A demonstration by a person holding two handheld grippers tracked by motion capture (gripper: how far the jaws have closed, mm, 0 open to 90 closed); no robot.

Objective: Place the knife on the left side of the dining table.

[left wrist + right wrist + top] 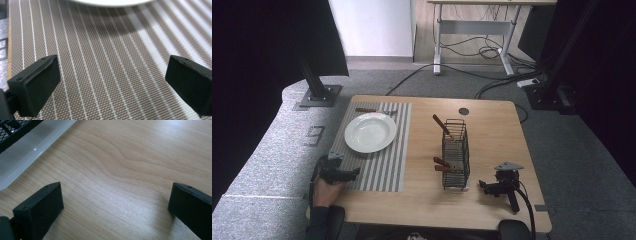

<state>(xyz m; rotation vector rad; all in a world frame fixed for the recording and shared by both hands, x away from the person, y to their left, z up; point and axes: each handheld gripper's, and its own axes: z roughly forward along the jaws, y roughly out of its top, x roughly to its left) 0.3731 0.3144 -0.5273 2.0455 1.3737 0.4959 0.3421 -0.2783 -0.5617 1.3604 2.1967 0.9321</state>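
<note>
- Grey carpet surrounds the wooden surface, with a white desk frame and loose cables on the floor beyond its far edge.
- On the left half of the surface lies a striped placemat, and a white plate sits on its far part.
- Behind the plate, a brown-handled utensil lies across the mat's far edge.
- Right of the mat stands a black wire basket holding brown-handled utensils; one handle pokes up from its far end, two stick out of its left side near the bottom.
- The left claw rests at the near left corner of the mat, held by a hand, and points toward the right.
- In the left gripper view the left claw is spread wide with nothing between its jaws, only the mat's weave below; the plate's rim shows at the top edge, near but apart.
- The right claw lies on the bare wood just beside the basket's near right corner, pointing left toward it.
- In the right gripper view the right claw also gapes wide and empty over wood grain; the basket's mesh and a pale tray under it sit at the upper left, ahead of the jaws and not touching them.
</note>
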